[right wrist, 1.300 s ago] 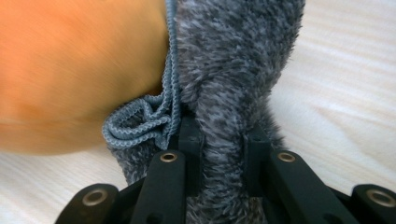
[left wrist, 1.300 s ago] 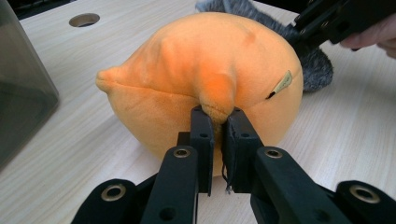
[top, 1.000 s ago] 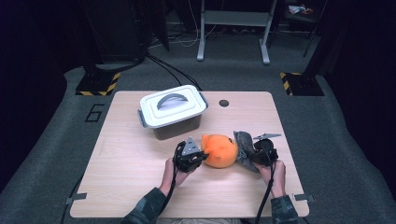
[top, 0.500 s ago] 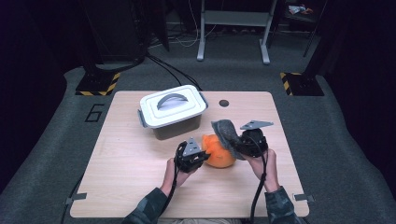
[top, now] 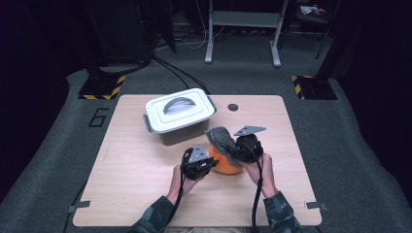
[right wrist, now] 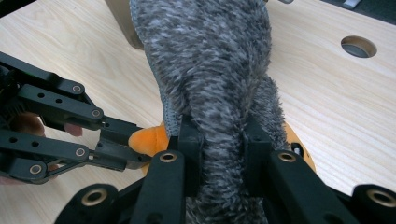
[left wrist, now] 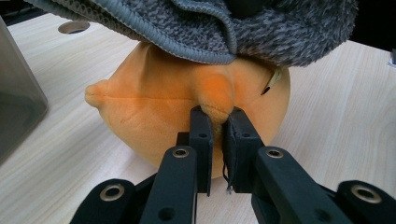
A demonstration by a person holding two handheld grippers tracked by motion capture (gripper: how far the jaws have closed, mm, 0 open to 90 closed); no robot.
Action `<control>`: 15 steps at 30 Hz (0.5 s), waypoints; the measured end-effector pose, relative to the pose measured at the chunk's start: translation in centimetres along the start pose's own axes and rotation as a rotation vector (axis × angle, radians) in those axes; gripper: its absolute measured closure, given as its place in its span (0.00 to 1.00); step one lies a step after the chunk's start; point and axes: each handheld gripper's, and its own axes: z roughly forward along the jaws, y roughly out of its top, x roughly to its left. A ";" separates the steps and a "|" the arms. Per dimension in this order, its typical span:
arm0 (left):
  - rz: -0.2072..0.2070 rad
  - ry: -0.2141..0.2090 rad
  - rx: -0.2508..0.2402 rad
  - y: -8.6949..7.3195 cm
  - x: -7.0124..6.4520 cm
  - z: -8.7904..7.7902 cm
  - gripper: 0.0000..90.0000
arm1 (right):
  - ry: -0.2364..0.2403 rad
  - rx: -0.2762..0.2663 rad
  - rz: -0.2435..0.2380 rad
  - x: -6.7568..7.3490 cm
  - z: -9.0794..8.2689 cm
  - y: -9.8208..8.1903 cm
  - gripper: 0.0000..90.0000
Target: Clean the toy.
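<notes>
- Plush toy (top: 227, 164), orange and round, rests on the table (top: 136, 160) just right of centre, at about 5 o'clock from the white lidded box (top: 180, 115).
- Left gripper (top: 198, 162) sits at 9 o'clock of the toy. Its jaws are nearly closed, pinching a small nub of orange fabric (left wrist: 215, 100); this hand has kept its place.
- Right gripper (top: 245, 149) is clamped narrow on a grey fuzzy cloth (top: 221, 137); the fabric bulges between and above the jaws in the right gripper view (right wrist: 219, 93).
- Change: a second ago the grey cloth lay low at 3 o'clock of the toy, beside it on the table. It is now raised and carried inward, hanging over the toy's top toward 12 o'clock.
- In the left gripper view, the cloth's stitched hem (left wrist: 187, 42) drapes on the toy's upper surface, touching it.
- Judgement: the work appears to be covering or dressing the toy with the cloth. The left grip steadies the toy while the right positions the cloth; the covering is begun, not complete, as most of the toy's sides remain bare.
- Likely next need: lower the cloth further over the toy without dragging it off its anchor.
</notes>
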 end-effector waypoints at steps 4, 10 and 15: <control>0.005 0.002 0.001 0.0 0.0 0.0 0.92 | -0.001 -0.004 0.003 -0.3 0.1 -0.1 0.83; -0.011 0.007 -0.002 -0.1 -0.1 0.0 0.92 | -0.013 0.013 -0.010 -0.2 0.3 0.0 0.83; -0.014 0.013 0.000 -0.1 -0.1 0.0 0.92 | -0.033 0.018 -0.003 -0.6 0.1 -0.4 0.83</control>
